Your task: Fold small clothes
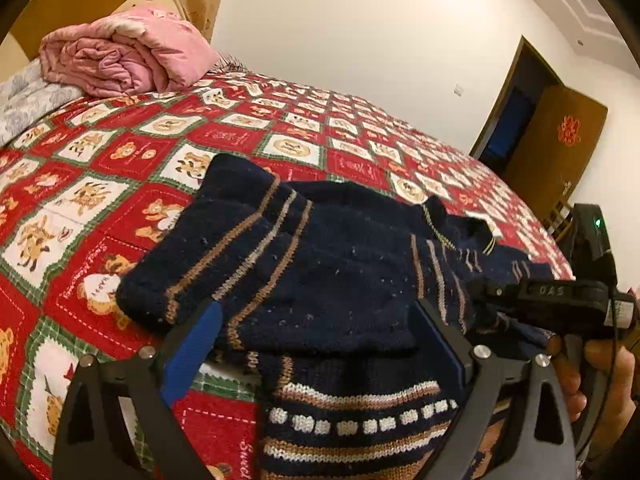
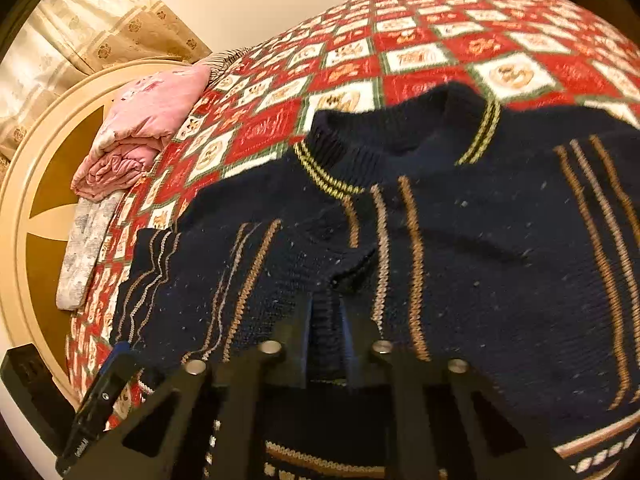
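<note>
A small navy knit sweater (image 1: 320,248) with tan and white stripes lies on the bed, one sleeve folded across its body. My left gripper (image 1: 320,312) stands open wide, its blue pads on either side of the folded sleeve and hem and not pressing on them. In the right wrist view the sweater (image 2: 480,240) shows its ribbed collar (image 2: 400,136) toward the far side. My right gripper (image 2: 326,304) is shut on a pinched ridge of the knit near the shoulder. That right gripper (image 1: 492,294) also shows at the right of the left wrist view, held by a hand (image 1: 592,368).
The red, white and green patchwork bedspread (image 1: 160,152) covers the whole bed. A rolled pink quilt (image 1: 120,56) and a grey blanket (image 1: 24,104) lie by the round cream headboard (image 2: 44,208). A brown door (image 1: 560,136) stands open in the far wall.
</note>
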A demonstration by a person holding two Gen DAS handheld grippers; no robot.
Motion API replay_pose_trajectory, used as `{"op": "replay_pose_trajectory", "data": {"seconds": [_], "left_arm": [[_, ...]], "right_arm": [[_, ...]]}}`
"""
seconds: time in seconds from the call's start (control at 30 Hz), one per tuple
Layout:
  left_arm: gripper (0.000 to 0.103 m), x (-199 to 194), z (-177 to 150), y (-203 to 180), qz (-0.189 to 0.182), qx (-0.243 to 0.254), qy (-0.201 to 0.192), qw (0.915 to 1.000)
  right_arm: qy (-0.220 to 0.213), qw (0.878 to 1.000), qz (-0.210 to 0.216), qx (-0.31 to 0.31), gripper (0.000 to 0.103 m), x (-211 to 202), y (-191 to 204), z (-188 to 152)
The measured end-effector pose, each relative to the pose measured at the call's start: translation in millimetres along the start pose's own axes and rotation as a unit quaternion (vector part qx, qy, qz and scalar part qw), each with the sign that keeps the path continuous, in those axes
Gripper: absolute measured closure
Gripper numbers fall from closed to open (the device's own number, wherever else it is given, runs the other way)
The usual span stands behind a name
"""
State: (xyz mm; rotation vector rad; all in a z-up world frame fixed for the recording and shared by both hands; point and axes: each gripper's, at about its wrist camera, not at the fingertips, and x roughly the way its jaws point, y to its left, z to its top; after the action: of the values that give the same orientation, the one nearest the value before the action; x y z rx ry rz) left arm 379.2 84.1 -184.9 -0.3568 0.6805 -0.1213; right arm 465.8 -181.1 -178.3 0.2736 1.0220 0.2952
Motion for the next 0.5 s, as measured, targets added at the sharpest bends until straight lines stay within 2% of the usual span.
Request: {"op": "replay_pose_trajectory", "data": {"seconds": [0.3, 0.5], "left_arm": [[0.006, -17, 1, 12, -0.009, -0.035, -0.049, 0.9982], [0.004, -20, 2, 24, -0.009, -0.061, -0.062, 0.9961]], "right_arm": [[-0.076, 0.993, -0.066, -0.067, 0.095, -54, 9, 14], [-0.097, 0.989, -0.096, -0.062, 0.095, -76, -14, 26]]}}
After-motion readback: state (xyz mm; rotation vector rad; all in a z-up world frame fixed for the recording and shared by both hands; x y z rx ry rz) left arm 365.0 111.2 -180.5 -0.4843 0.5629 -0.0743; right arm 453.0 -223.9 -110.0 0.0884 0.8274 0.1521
